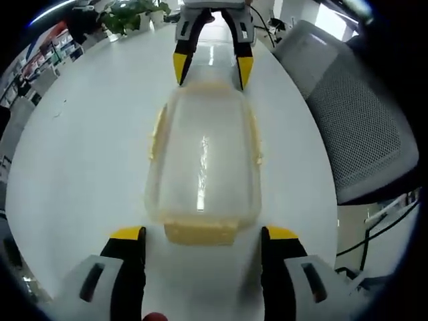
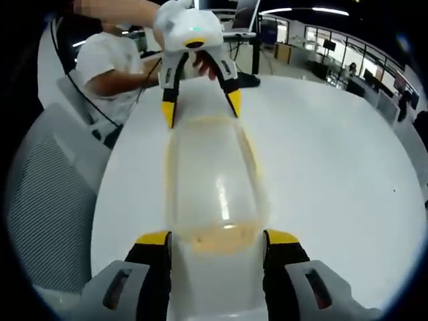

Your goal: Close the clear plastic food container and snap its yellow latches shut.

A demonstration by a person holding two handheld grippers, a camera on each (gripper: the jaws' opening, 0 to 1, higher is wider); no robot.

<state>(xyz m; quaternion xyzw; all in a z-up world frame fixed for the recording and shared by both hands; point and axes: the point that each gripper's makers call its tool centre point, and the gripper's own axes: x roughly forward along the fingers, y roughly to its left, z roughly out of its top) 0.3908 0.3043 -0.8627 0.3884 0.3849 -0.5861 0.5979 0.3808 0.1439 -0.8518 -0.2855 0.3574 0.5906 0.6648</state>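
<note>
Clear plastic container [image 1: 204, 164] lying lengthwise at centre frame on a white table [image 1: 87, 154] in the left gripper view, lid on, yellow latches along its edges. Near-end latch [image 1: 200, 232] at lower centre, just ahead of and between the left gripper's [image 1: 204, 234] yellow-tipped jaws. Jaws spread wide, one either side of the container's near end, nothing clamped. Side latches [image 1: 156, 130] faintly yellow along the long edges; cannot tell whether snapped down. Right gripper [image 1: 212, 70] at top centre of that view, pointing back, jaws apart and straddling the container's far end. Grey mesh chair [image 1: 354, 120] at right, plant [image 1: 130, 17] at upper left.

Same container [image 2: 214, 180] at centre of the right gripper view, blurred, stretching up the frame. Right gripper [image 2: 217, 241] at bottom, jaws apart and flanking the near end, where a yellow latch [image 2: 217, 239] shows. Left gripper [image 2: 199, 110] at upper centre, jaws spread around the far end, held by a hand [image 2: 200, 63]. Person in a white shirt [image 2: 110, 63] at upper left, grey chair [image 2: 40, 194] at left.
</note>
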